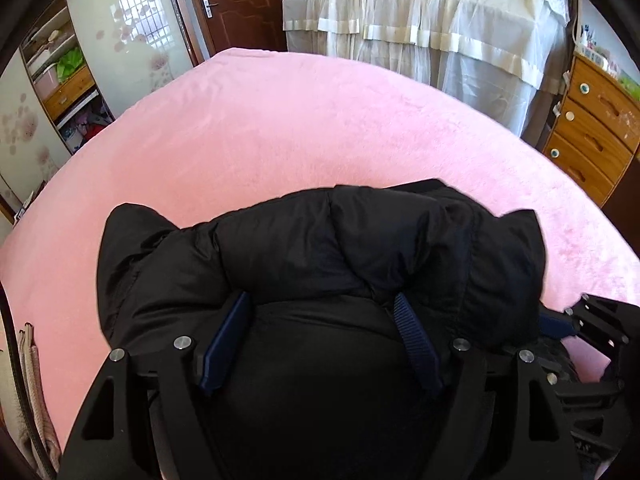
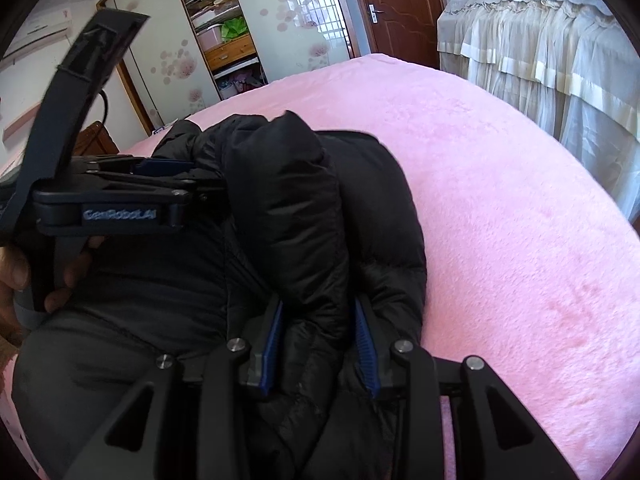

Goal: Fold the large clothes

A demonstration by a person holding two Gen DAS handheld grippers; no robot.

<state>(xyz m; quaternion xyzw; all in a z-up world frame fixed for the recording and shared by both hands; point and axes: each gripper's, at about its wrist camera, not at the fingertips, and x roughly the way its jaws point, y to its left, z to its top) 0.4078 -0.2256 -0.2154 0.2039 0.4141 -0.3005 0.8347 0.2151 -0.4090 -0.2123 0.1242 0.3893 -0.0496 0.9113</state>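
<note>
A black puffer jacket lies bunched on the pink bed. My left gripper has its blue-padded fingers wide apart around a thick fold of the jacket, pressing into it. In the right wrist view the same jacket rises as a padded roll. My right gripper is shut on a thick fold of it, pads against both sides. The left gripper shows at the left of that view, held by a hand, its fingers buried in the jacket.
The pink blanket covers the bed to the right and beyond the jacket. A wooden dresser stands at right, lace-covered furniture behind, an open wardrobe and a brown door at the back.
</note>
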